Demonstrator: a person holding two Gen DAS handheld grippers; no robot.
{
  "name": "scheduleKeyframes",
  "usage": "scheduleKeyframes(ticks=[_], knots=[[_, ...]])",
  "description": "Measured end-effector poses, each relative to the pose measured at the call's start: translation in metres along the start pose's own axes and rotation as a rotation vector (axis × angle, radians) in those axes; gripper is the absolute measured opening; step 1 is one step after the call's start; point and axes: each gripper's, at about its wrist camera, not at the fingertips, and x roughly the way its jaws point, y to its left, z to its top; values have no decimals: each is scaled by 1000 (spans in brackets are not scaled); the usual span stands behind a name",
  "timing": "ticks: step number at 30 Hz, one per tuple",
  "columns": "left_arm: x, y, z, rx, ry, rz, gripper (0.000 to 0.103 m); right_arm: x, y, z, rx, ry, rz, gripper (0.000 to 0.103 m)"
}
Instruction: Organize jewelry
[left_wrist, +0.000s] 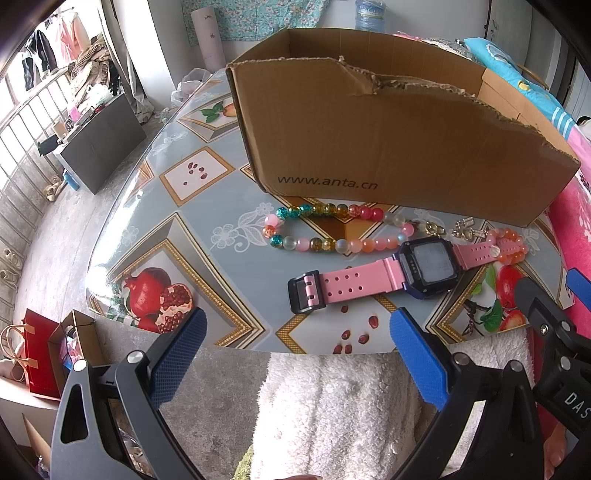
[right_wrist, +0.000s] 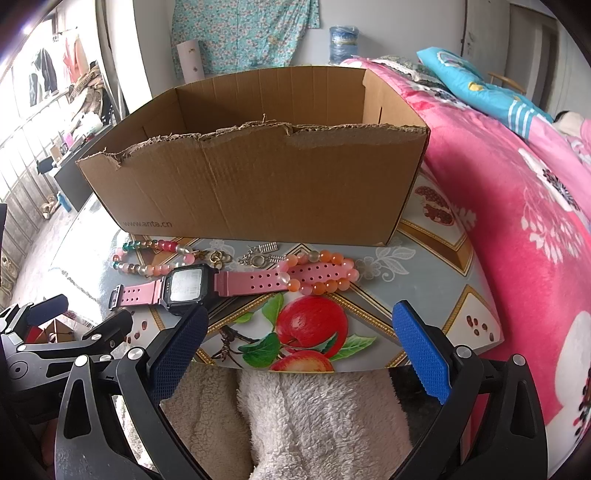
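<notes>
On a fruit-patterned desk (right_wrist: 424, 266) beside a pink bed (right_wrist: 517, 184): cardboard box (right_wrist: 258, 184), beaded bracelets (left_wrist: 332, 229) and pink watch (left_wrist: 388, 277) (strap flat), at 12 o'clock from left tool (left_wrist: 295, 332) and 11 from right tool (right_wrist: 299, 325). Both spread wide, empty.

Both wrist cameras sit low at the table's (left_wrist: 207, 236) near edge, facing the cardboard box (right_wrist: 258, 184), sharing the pink watch (left_wrist: 373, 280).
</notes>
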Motion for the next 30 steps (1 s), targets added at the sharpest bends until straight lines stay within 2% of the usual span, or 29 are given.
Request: scheduleKeyframes(ticks=[30], knots=[[-2, -7, -1, 17, -3, 55, 97, -2, -4, 1, 4, -5, 14, 96]])
